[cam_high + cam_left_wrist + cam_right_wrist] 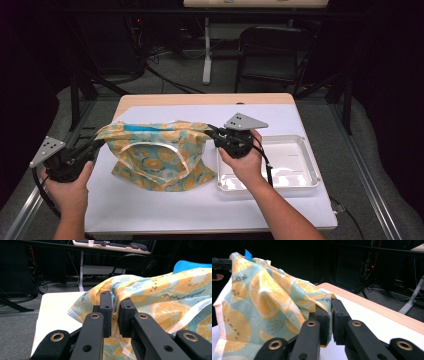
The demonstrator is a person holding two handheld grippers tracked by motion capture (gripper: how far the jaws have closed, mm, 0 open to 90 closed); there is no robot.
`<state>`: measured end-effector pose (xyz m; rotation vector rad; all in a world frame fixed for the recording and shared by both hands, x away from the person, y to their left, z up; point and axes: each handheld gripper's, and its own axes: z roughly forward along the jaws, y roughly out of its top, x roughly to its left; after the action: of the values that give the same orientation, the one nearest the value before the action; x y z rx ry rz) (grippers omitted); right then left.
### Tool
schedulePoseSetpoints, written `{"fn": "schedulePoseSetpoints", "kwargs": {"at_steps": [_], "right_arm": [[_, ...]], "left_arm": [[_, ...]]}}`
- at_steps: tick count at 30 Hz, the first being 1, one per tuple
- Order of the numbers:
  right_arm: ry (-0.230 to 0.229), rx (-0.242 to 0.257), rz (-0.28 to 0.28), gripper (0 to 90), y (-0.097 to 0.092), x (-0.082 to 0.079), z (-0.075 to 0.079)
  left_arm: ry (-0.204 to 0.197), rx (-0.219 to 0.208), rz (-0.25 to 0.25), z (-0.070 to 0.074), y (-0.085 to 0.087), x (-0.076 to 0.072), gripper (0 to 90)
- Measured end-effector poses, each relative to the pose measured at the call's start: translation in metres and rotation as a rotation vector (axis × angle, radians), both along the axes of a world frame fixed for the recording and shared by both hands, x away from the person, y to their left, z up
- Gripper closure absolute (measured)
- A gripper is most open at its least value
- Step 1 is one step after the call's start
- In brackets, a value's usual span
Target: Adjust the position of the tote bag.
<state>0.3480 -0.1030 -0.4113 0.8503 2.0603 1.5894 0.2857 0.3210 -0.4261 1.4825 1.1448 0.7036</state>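
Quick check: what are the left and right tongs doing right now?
Left tongs: closed on one edge of the cloth.
Right tongs: closed on the cloth's other edge.

Soft printed cloth (pixel 160 155), clear glossy plastic tray (pixel 305 165), matt white table (pixel 200 205)

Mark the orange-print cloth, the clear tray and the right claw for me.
orange-print cloth (pixel 150 162): high view, on its hanging middle panel.
clear tray (pixel 311 167): high view, on its right rim.
right claw (pixel 330 315): right gripper view, midway between its fingertips, where the cloth edge sits.
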Motion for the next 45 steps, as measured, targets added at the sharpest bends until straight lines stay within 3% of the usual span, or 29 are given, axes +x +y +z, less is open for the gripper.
{"fn": "schedulePoseSetpoints", "kwargs": {"at_steps": [12,32,40,45], "right_arm": [[-0.007,0.028,0.009,80.8,-0.004,-0.010,-0.005],[0.016,0.062,0.005,79.6,-0.006,-0.013,-0.022],[0.009,0.024,0.006,79.8,-0.002,-0.015,-0.028],[0.020,0.013,0.006,79.7,-0.001,-0.016,-0.033]], "left_arm": [[-0.018,-0.021,-0.007,-0.005,-0.001,-0.006,83.0],[0.016,0.007,0.002,-0.017,-0.003,-0.005,81.4],[0.037,0.023,0.004,-0.023,-0.004,-0.006,80.3],[0.046,0.038,0.002,-0.026,-0.004,-0.009,75.0]]}}
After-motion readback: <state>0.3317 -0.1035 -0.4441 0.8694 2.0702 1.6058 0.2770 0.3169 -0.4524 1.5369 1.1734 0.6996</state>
